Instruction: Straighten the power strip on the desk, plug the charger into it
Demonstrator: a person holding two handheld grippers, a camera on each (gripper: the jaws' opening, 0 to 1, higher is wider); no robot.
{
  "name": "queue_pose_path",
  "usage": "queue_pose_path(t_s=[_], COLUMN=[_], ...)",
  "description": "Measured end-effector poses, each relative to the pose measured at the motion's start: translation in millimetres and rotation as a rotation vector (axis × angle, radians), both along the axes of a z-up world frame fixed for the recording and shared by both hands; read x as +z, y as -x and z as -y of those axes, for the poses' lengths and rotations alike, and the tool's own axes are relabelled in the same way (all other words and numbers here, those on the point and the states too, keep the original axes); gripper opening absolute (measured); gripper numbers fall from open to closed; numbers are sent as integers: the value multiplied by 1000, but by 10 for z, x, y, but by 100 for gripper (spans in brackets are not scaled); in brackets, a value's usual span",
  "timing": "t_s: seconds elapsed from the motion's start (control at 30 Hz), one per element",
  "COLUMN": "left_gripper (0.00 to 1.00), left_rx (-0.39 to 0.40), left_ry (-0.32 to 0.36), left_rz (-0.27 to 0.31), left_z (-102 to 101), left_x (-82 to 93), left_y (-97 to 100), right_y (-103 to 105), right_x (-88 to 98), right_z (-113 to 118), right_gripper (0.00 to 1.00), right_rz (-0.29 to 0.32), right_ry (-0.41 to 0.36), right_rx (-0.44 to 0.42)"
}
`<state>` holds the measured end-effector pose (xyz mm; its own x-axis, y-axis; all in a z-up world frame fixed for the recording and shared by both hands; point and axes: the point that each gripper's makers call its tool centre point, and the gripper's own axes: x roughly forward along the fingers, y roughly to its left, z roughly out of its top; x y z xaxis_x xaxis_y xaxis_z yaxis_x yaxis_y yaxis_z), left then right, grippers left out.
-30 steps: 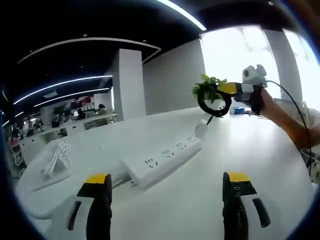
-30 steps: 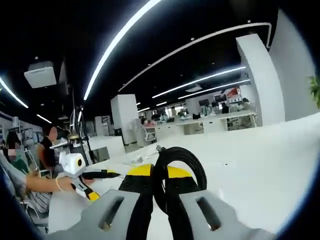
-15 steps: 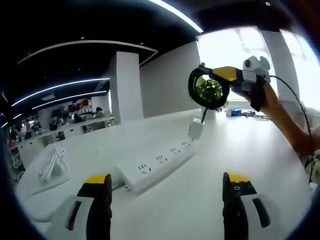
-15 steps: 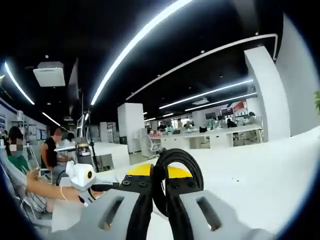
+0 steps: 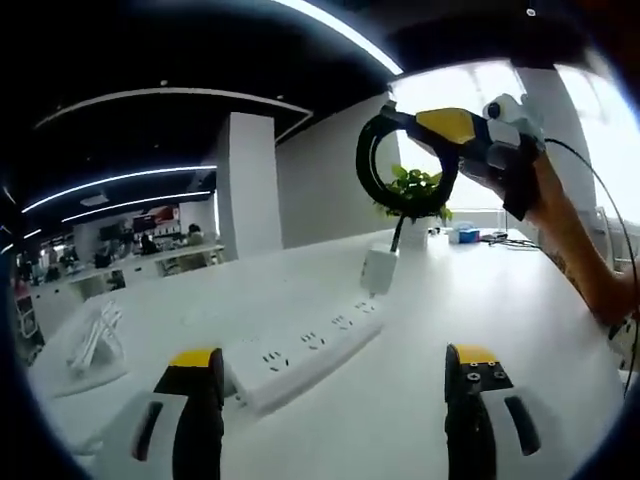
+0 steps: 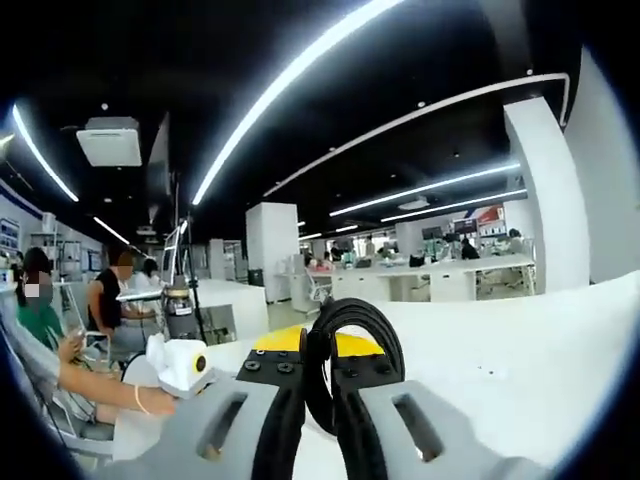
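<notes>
My right hand-held gripper [image 5: 395, 118], clamped on the coiled cable [image 6: 352, 350], has lifted the charger [image 5: 379, 270] above the power strip [image 5: 300, 349]; my left hand-held gripper [image 5: 335, 365] stays wide open and empty.

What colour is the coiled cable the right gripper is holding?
Black; the coiled cable shows best in the right gripper view, clamped in the right gripper.

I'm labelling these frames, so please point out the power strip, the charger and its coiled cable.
power strip [image 5: 300, 352], left gripper view, top face by the sockets.
charger [image 5: 379, 271], left gripper view, white body.
coiled cable [image 6: 352, 316], right gripper view, loop's top.
</notes>
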<state>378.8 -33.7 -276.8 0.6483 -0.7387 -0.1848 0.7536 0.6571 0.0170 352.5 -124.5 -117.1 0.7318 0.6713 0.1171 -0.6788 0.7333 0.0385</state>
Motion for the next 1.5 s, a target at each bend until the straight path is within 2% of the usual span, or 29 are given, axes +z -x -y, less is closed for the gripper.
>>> queue_pose_path(t_s=[0.27,0.5,0.73,1.1,1.5], left_gripper=[94,93,92,90,88], left_rx=[-19,-16,-23,-53,-63], left_ry=[49,55,66,59,64], left_rz=[46,75,76,109,109], left_z=[208,322,417,652,737], left_x=[116,153,145,219,243], left_y=[-44,-124,-154,-139,-133], right_y=[39,63,99,147,171], right_x=[22,55,50,75,36], right_z=[-91,-139,-163,-194,-214], right_gripper=[6,6,6,6,6], right_rz=[-1,4,3,6,-2], right_ry=[5,-4,-5,-10,-8], right_rx=[25,40,44,54,60])
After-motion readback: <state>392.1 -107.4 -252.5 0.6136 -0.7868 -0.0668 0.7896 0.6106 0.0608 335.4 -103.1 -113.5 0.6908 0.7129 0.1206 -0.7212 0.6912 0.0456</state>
